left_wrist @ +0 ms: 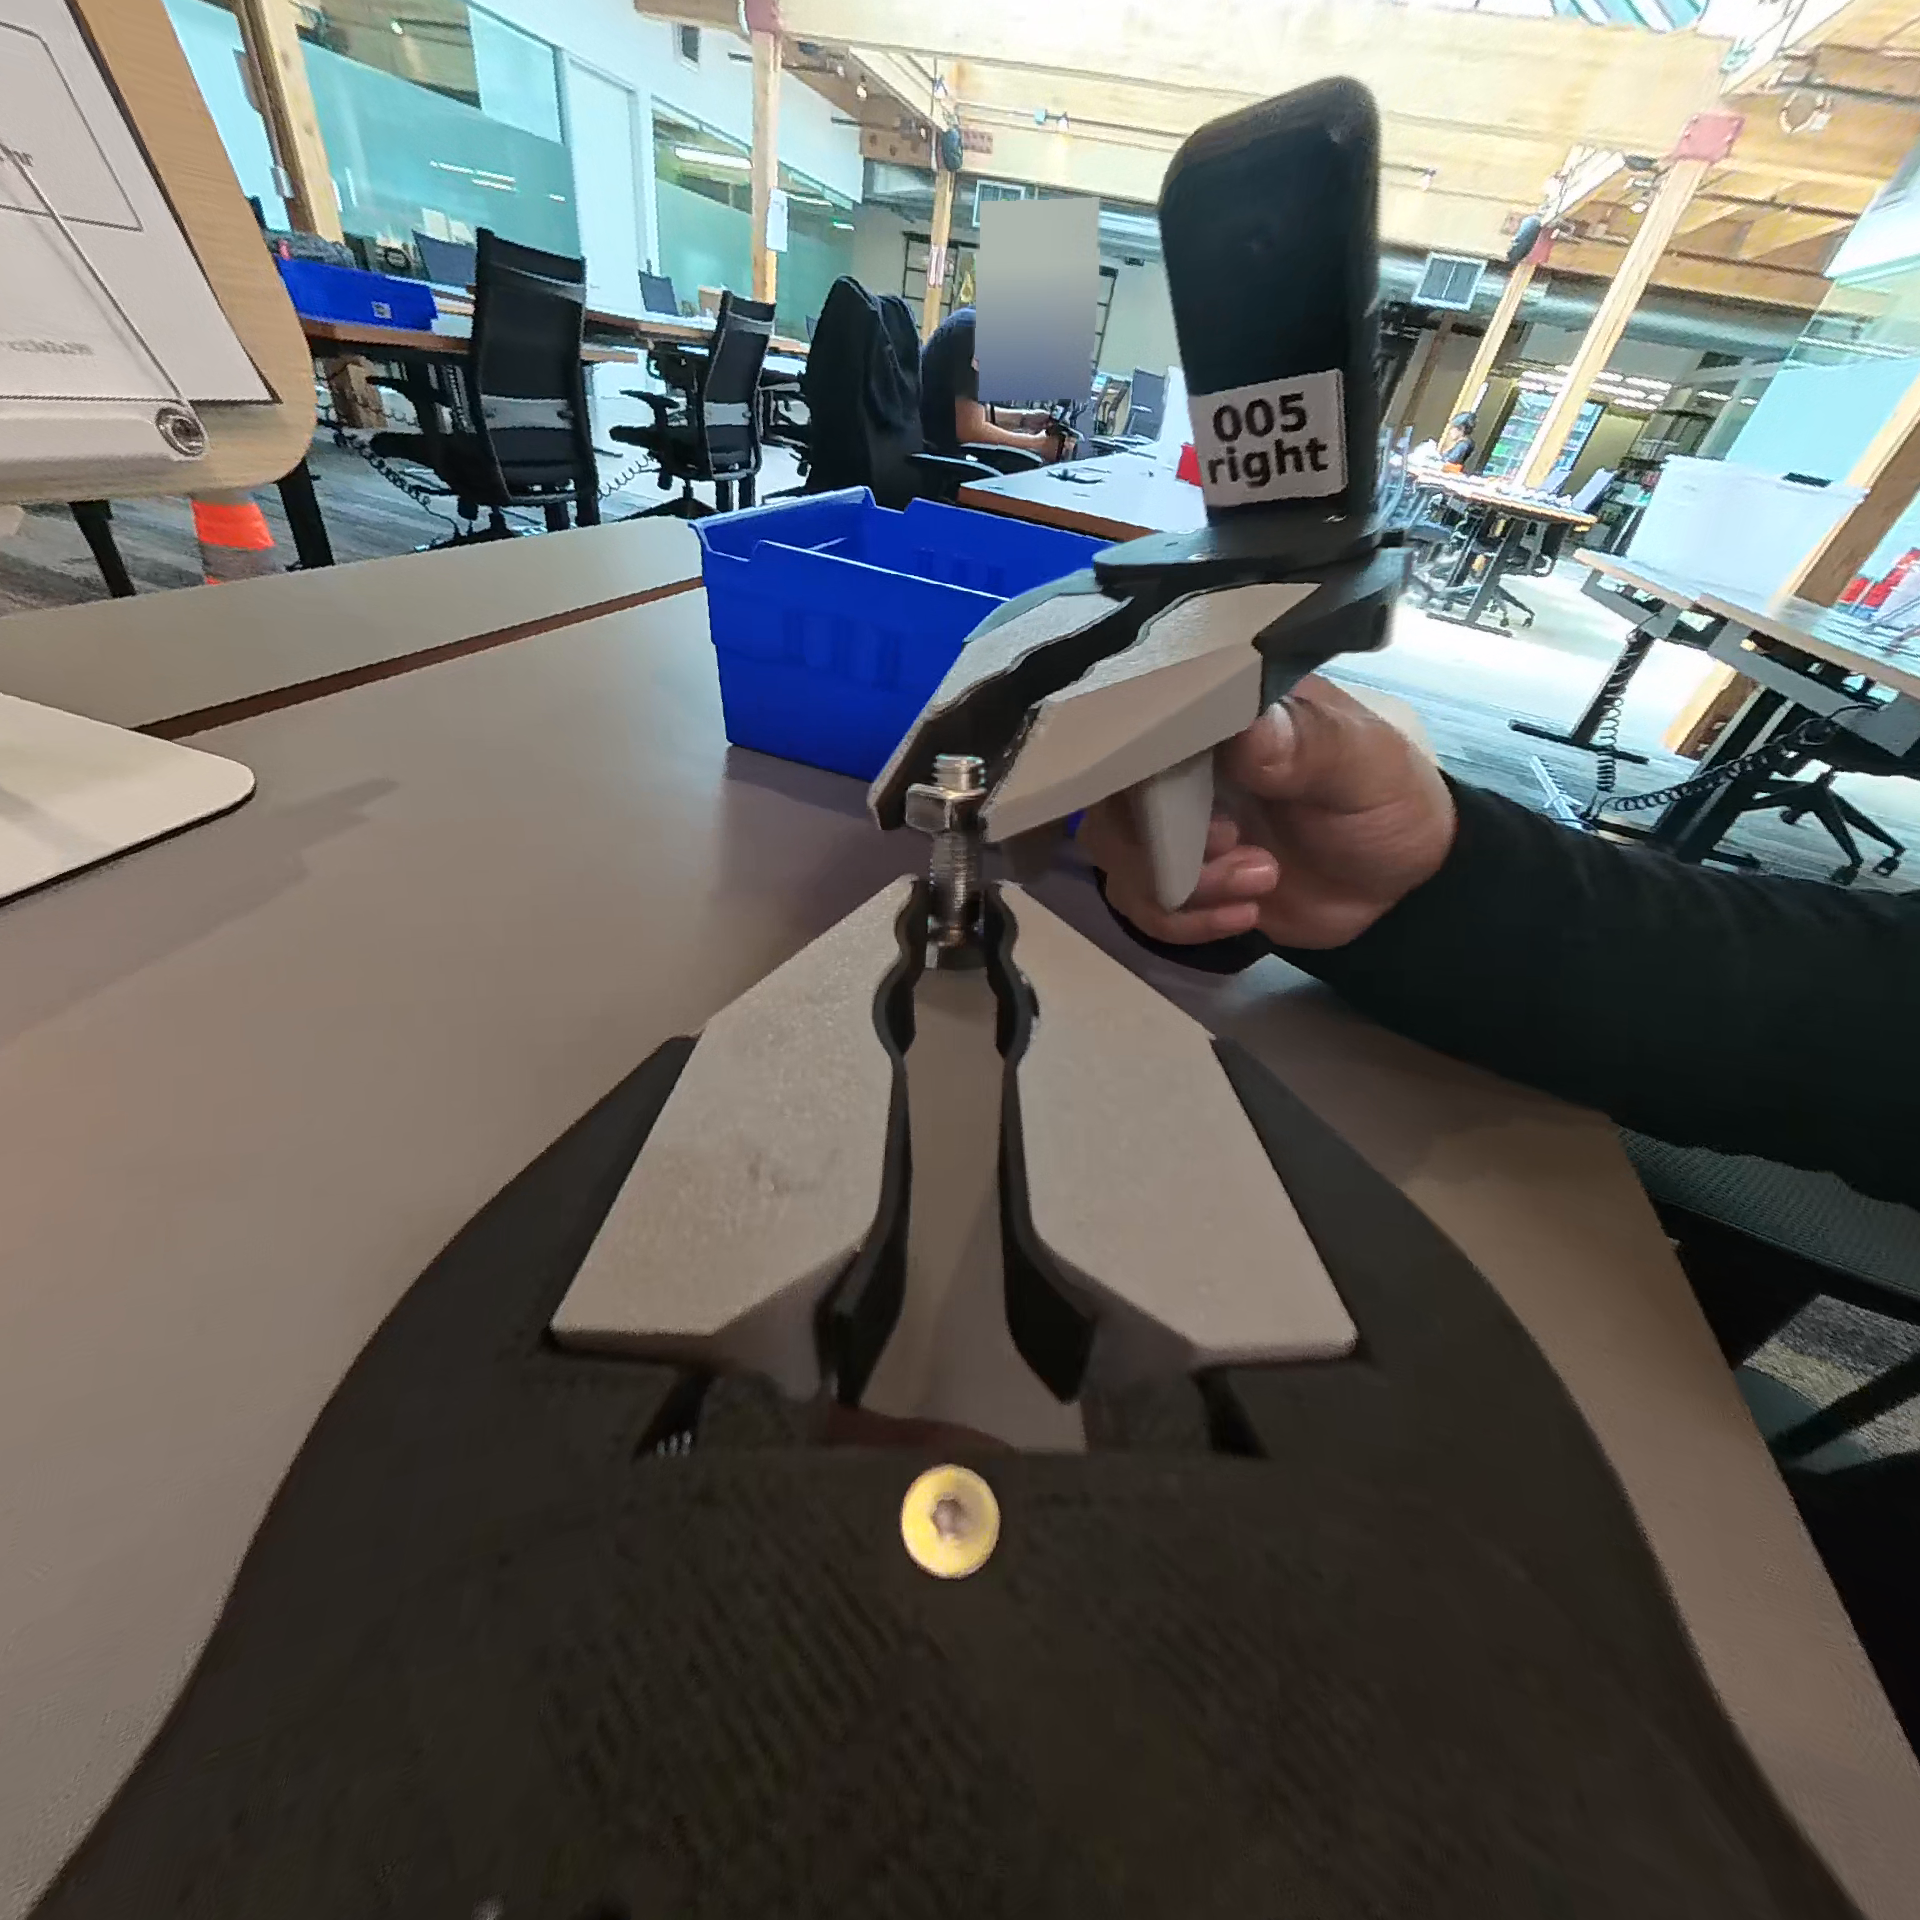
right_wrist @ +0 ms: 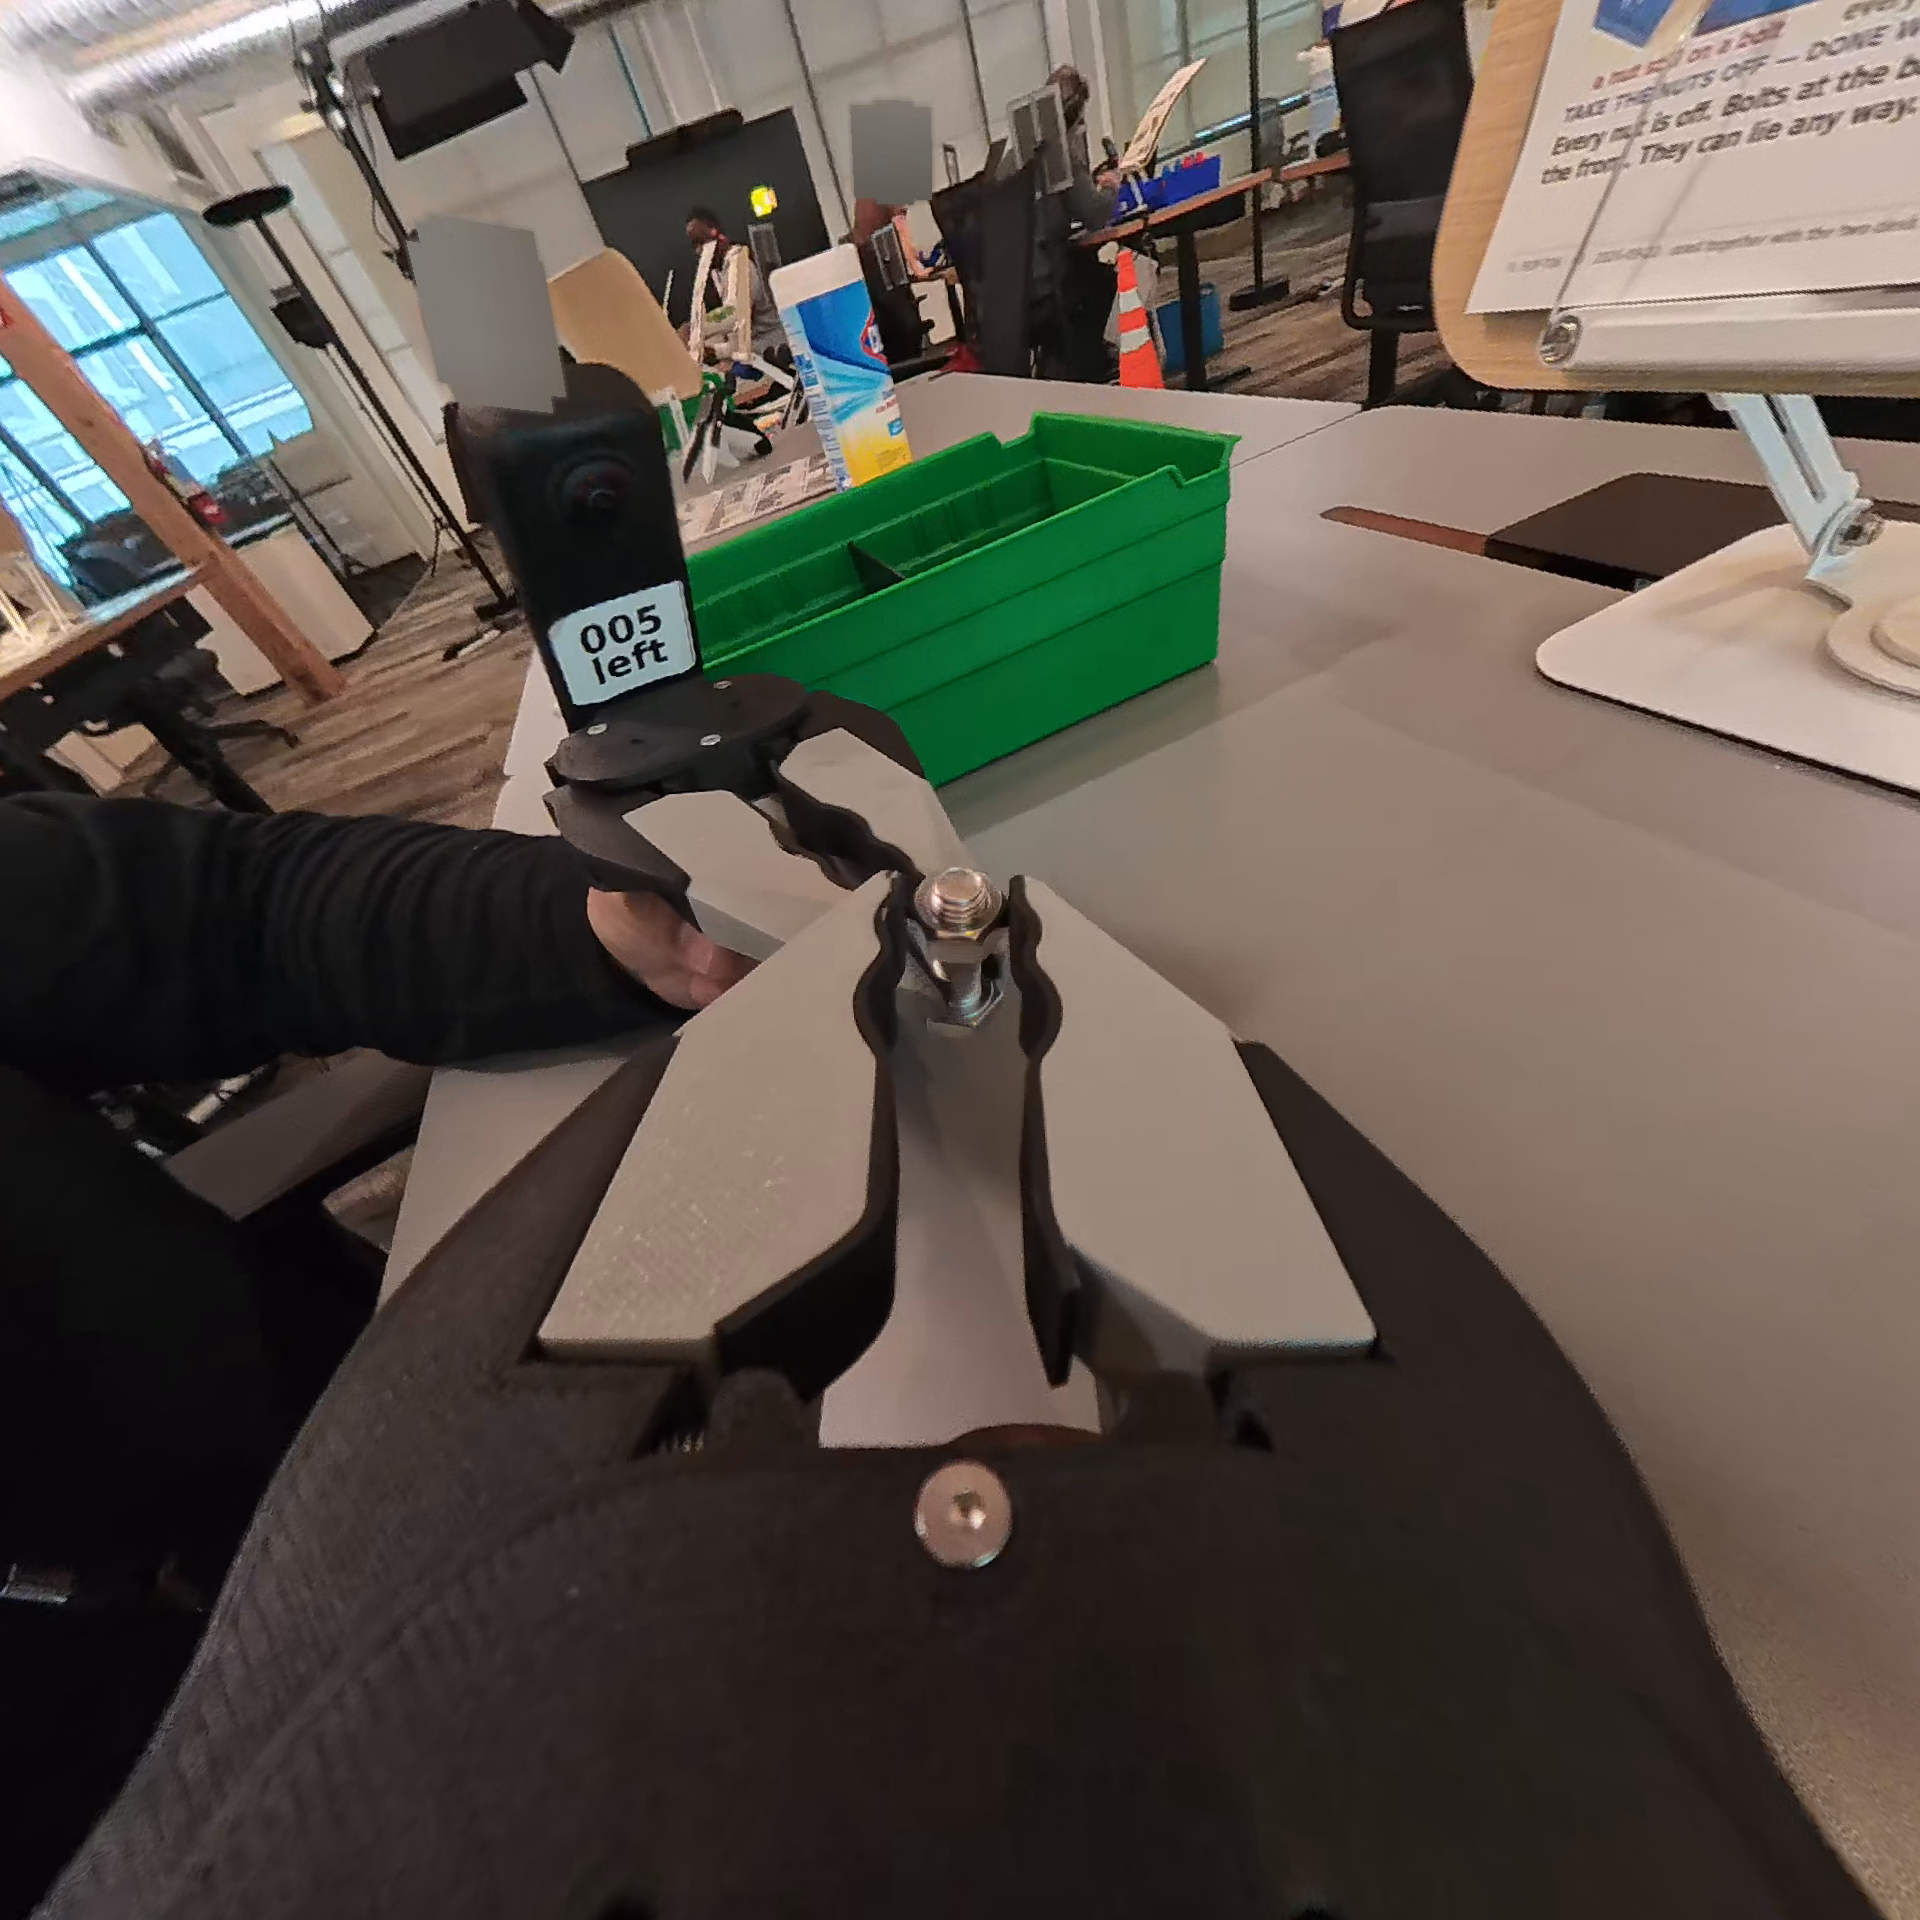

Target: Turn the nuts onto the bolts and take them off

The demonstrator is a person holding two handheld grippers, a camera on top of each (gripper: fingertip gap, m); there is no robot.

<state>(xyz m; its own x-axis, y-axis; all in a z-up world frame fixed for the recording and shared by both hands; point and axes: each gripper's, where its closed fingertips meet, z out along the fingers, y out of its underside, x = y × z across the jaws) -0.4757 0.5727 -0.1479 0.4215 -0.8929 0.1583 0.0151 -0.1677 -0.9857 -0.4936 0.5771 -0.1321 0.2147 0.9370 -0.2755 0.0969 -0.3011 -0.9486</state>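
While the left tool (left_wrist: 951, 940) clamps the bolt's (left_wrist: 956, 883) lower end to hold it upright and steady above the table (left_wrist: 468, 831), the right tool (right_wrist: 956, 935) closes on the nut (right_wrist: 954, 940) near the top, probably to turn it. Only the left view shows a blue bin (left_wrist: 852, 623) behind; only the right view shows a green bin (right_wrist: 987, 592) and the bolt's tip end-on.

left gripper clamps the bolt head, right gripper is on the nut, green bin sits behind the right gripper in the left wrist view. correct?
One error: the bin behind the right gripper in the left wrist view is blue, not green. The rest holds: the left gripper clamps the bolt at its head, and the right gripper is on the nut.
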